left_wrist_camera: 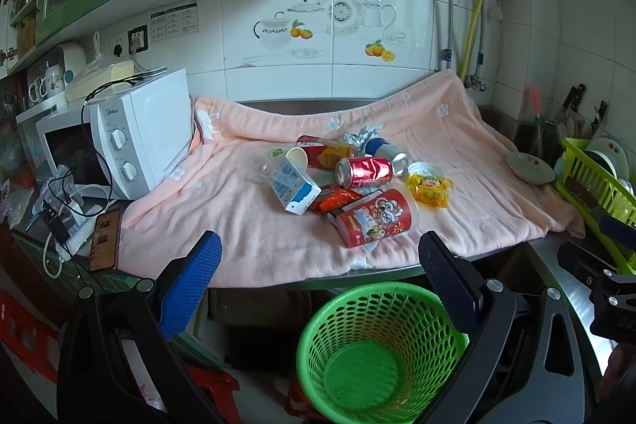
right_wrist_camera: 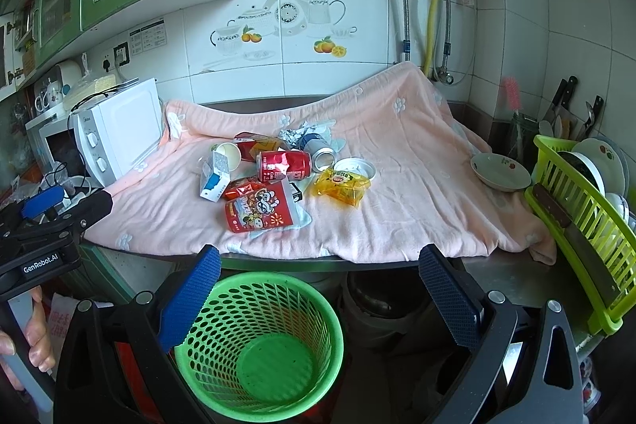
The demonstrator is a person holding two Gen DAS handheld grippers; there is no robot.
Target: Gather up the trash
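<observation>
A heap of trash lies mid-counter on a pink cloth (left_wrist_camera: pixel 254 225) (right_wrist_camera: pixel 397 193): a dented red can (left_wrist_camera: pixel 363 171) (right_wrist_camera: pixel 284 165), a red cartoon snack tub (left_wrist_camera: pixel 375 217) (right_wrist_camera: pixel 260 211), a blue-and-white carton (left_wrist_camera: pixel 292 185) (right_wrist_camera: pixel 214 181), a yellow wrapper (left_wrist_camera: pixel 429 187) (right_wrist_camera: pixel 342 185), a paper cup (left_wrist_camera: pixel 296 157) (right_wrist_camera: pixel 228 151) and a blue can (left_wrist_camera: pixel 387 150) (right_wrist_camera: pixel 320 150). A green mesh basket (left_wrist_camera: pixel 377 348) (right_wrist_camera: pixel 258 340) stands on the floor below the counter edge. My left gripper (left_wrist_camera: pixel 320 257) and right gripper (right_wrist_camera: pixel 320 265) both hang open over the basket, short of the trash, holding nothing.
A white microwave (left_wrist_camera: pixel 139 134) (right_wrist_camera: pixel 119 134) stands left, with cables and a phone (left_wrist_camera: pixel 105 239) beside it. A small bowl (left_wrist_camera: pixel 530 167) (right_wrist_camera: pixel 501 171) and a lime dish rack (left_wrist_camera: pixel 596 193) (right_wrist_camera: pixel 576 209) with a cleaver sit right. A hand (right_wrist_camera: pixel 24 348) holds the left gripper.
</observation>
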